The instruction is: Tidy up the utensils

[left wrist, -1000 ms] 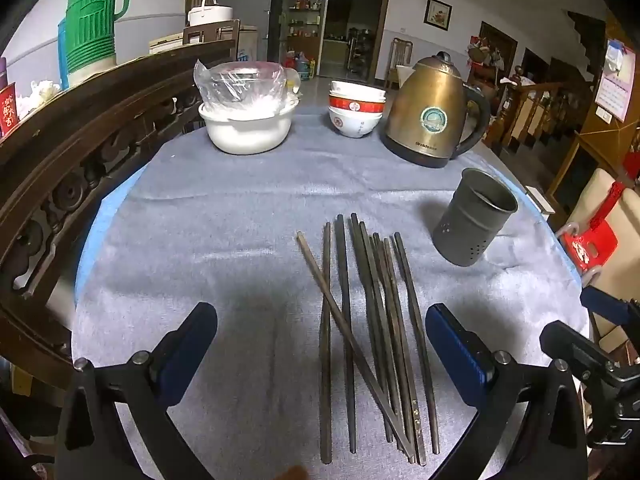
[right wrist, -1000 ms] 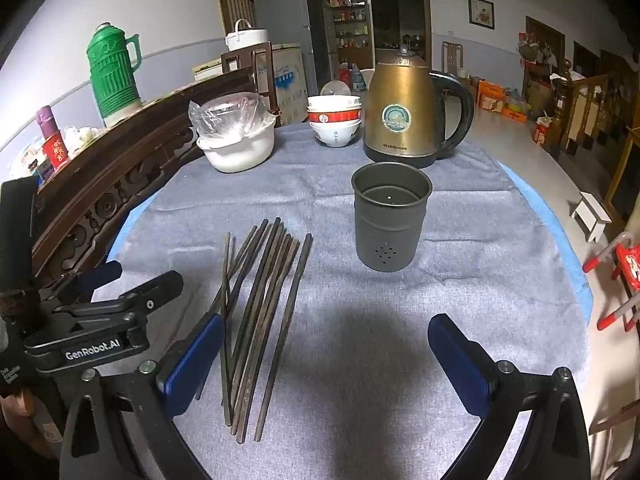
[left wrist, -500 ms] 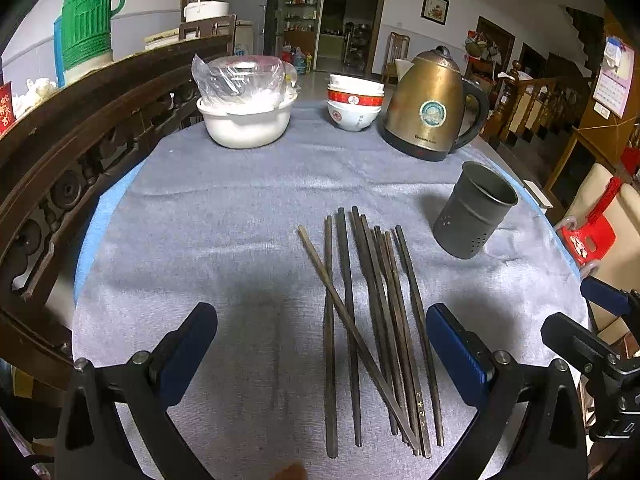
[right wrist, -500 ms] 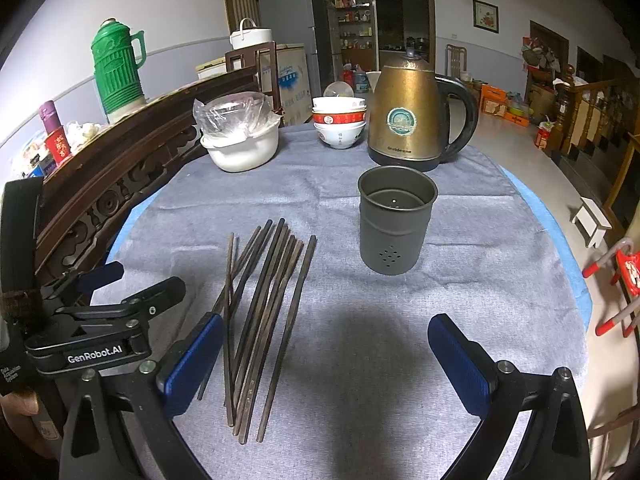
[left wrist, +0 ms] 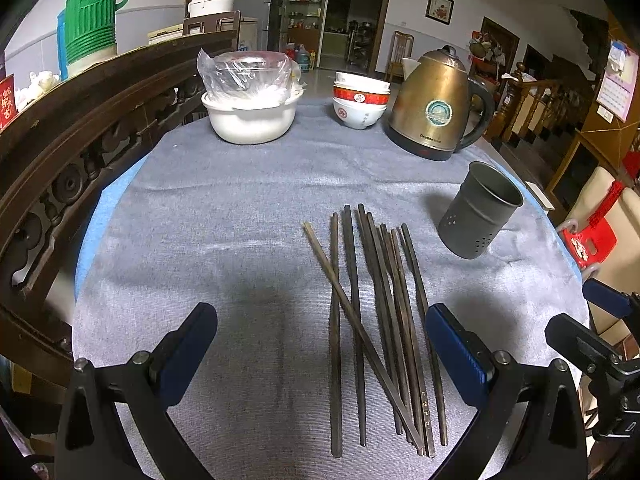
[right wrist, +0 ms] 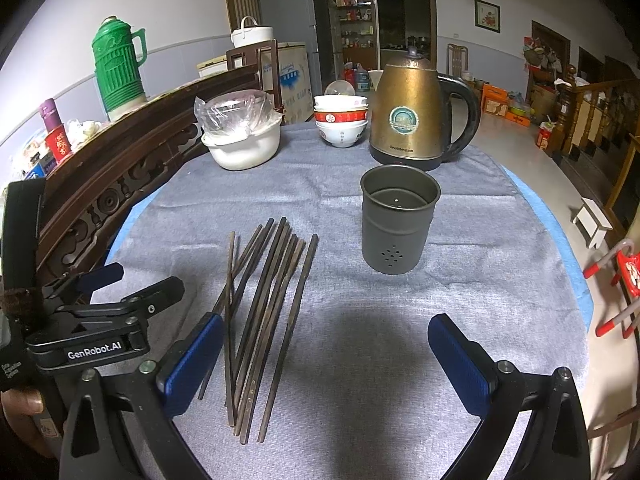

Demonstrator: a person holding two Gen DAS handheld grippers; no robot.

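Desk (left wrist: pixel 224 216): round, covered by a grey cloth (right wrist: pixel 480 240) over a blue underlayer.

Chopsticks (left wrist: pixel 376 320): dark bundle lying flat on the cloth near the desk's middle, roughly parallel, 1 crossing diagonally over the others. Untouched by either claw.

Utensil holder (right wrist: pixel 396 220): grey metal cylinder with perforated wall, upright and empty, to the right of the chopsticks, apart from them, in front of the kettle.

Left claw (left wrist: pixel 320 348): wide open, blue-padded fingers (left wrist: pixel 456 348) apart, holding nothing; low over the near ends of the chopsticks.

Right claw (right wrist: pixel 324 356): wide open, empty; chopsticks lie by its left finger, holder ahead.

Far edge of desk: brass-coloured electric kettle (right wrist: pixel 412 116); stacked red-and-white bowls (left wrist: pixel 360 104); white pot (left wrist: pixel 252 116) with a plastic-wrapped bowl on top.

Beyond: carved dark wooden rail (left wrist: pixel 80 120); green thermos (right wrist: pixel 118 72).
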